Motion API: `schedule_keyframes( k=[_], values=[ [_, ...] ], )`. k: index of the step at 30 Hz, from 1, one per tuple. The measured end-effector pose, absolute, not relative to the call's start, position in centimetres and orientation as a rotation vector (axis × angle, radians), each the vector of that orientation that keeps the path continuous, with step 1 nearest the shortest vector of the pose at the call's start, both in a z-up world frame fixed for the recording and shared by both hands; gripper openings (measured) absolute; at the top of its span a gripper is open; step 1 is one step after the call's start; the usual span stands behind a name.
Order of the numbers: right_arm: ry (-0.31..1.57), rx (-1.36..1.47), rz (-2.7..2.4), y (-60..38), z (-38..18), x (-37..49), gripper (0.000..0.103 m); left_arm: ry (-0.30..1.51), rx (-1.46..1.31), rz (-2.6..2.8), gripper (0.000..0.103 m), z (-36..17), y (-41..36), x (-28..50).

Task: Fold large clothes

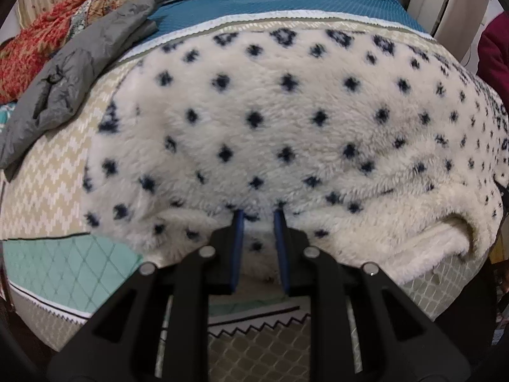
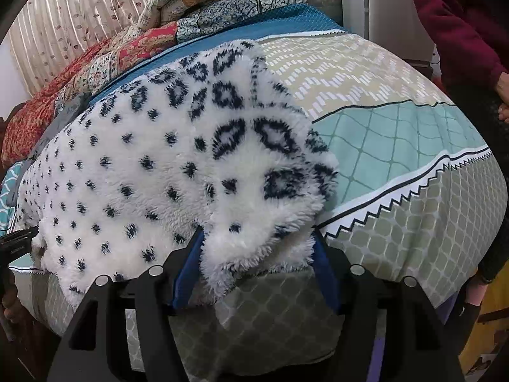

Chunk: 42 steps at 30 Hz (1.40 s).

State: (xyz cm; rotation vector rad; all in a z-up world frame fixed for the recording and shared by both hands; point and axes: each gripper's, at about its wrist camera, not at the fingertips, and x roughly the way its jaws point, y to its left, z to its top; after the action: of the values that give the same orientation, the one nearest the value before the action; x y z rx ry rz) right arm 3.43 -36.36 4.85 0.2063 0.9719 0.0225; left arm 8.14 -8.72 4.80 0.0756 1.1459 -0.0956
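A white fleece garment (image 1: 270, 121) with dark blue spots lies spread over the bed. At its near edge my left gripper (image 1: 258, 213) is shut on a pinched fold of the fleece, held between its blue pads. In the right wrist view the same fleece garment (image 2: 159, 175) ends in a corner with larger ring patterns. That corner droops between the jaws of my right gripper (image 2: 259, 234), which stand wide apart and open. Its blue pads flank the fluffy corner without squeezing it.
The patterned bed cover (image 2: 381, 146) in beige, mint and grey-green drops away at the near edge. A grey garment (image 1: 63, 79) lies at the left, with a red floral quilt (image 1: 38, 47) and piled bedding behind it. A person in a dark red sleeve (image 2: 455, 22) stands at the right.
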Motion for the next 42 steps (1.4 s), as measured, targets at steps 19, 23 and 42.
schedule_keyframes(
  k=[19,23,42],
  values=[
    [0.928,0.232,0.003,-35.5,4.5,1.9,0.057,1.145,0.08,-0.051,0.02,4.9,-9.0,8.1],
    [0.931,0.226,0.009,-36.0,4.4,2.1,0.057,1.145,0.085,-0.044,0.02,5.0,-9.0,8.0],
    [0.937,0.229,0.013,-36.7,4.5,2.9,0.058,1.127,0.089,-0.044,0.02,5.1,-9.3,7.6]
  ],
)
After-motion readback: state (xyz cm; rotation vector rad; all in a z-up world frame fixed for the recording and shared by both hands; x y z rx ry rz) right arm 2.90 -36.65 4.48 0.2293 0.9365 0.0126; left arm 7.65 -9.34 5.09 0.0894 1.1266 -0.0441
